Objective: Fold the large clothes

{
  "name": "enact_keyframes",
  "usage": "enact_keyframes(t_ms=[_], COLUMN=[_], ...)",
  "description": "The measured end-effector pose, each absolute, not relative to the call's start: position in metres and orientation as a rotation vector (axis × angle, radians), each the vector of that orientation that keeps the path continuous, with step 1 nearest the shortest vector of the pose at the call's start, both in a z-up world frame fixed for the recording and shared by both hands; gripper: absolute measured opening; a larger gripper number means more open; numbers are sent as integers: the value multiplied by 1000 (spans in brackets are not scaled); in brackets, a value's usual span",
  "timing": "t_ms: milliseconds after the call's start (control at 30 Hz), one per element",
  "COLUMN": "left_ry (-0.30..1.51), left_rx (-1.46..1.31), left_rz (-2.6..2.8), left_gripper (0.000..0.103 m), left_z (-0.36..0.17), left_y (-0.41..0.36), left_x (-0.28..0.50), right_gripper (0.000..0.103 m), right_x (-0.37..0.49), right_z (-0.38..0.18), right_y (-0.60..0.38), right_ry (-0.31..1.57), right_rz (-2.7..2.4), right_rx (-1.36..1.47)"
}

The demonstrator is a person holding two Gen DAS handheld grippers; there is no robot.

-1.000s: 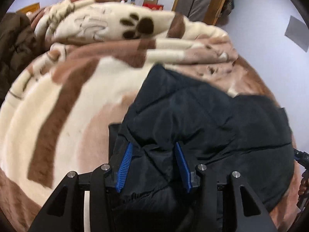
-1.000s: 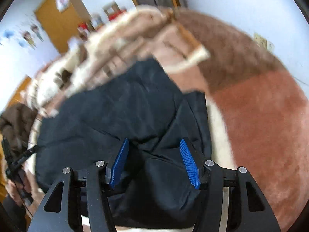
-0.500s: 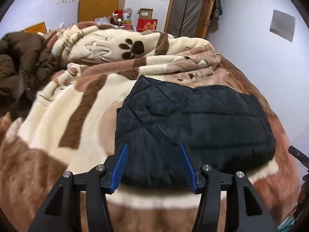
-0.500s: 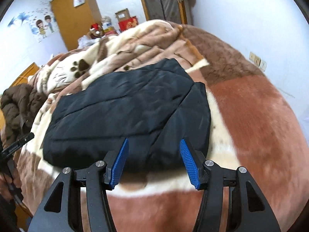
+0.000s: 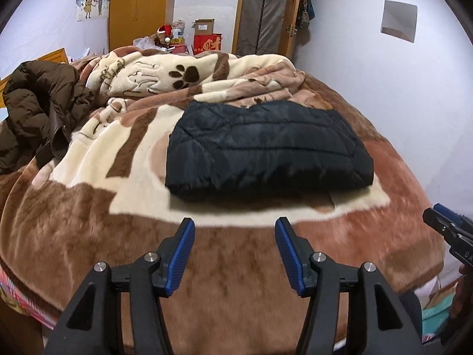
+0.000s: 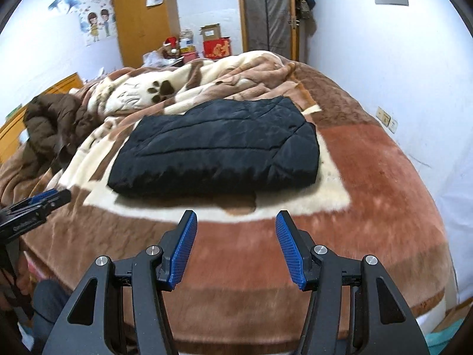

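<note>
The fingers of the left gripper (image 5: 235, 230) stand apart with nothing between them. The fingers of the right gripper (image 6: 236, 223) are apart and empty too. Both hang over the near edge of the bed (image 5: 88, 236). The folded black jacket (image 5: 266, 153) lies flat in the middle of the bed, on the blanket (image 5: 97, 159). A brown coat (image 5: 38, 109) is heaped at the left edge.

Brown coat (image 5: 38, 109) cut off at left edge.

black quilted jacket (image 5: 266, 151) lies folded flat on the blanket (image 5: 88, 236).
</note>
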State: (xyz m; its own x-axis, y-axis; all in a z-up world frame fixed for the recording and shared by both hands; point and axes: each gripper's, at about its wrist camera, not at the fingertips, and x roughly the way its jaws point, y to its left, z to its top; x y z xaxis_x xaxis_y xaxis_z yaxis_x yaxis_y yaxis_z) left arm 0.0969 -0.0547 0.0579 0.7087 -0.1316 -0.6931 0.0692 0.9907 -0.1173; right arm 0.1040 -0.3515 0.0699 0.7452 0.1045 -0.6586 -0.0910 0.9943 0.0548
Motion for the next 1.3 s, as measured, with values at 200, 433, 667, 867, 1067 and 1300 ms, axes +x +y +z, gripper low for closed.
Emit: enact_keyframes(t_ms=[200,433,667,867,1067,1300], left_ry=[815,830,830,825,824,833], left_rx=[-82,-56,-54,-46,-46,-59], left_rz=[-144,-150,-158,-153,-153,-149], left_gripper=[59,59,59,59,59,59], left_z=[45,42,43,43,44,43], left_y=[-64,-74,-79,-81,-80,-82], left_x=[70,62,59,58,56,56], right_gripper=[56,56,56,56,56,56], right_x=[75,67,63,61,61,62], right_z=[63,58,55,52,49,46], right_y=[-338,-341,-339,-339,-341,-341], right_ry=[734,749,764,776,787,793], right_rz=[109,105,104,105,107,105], right_rx=[-31,-20,-16,-15,-8,-6])
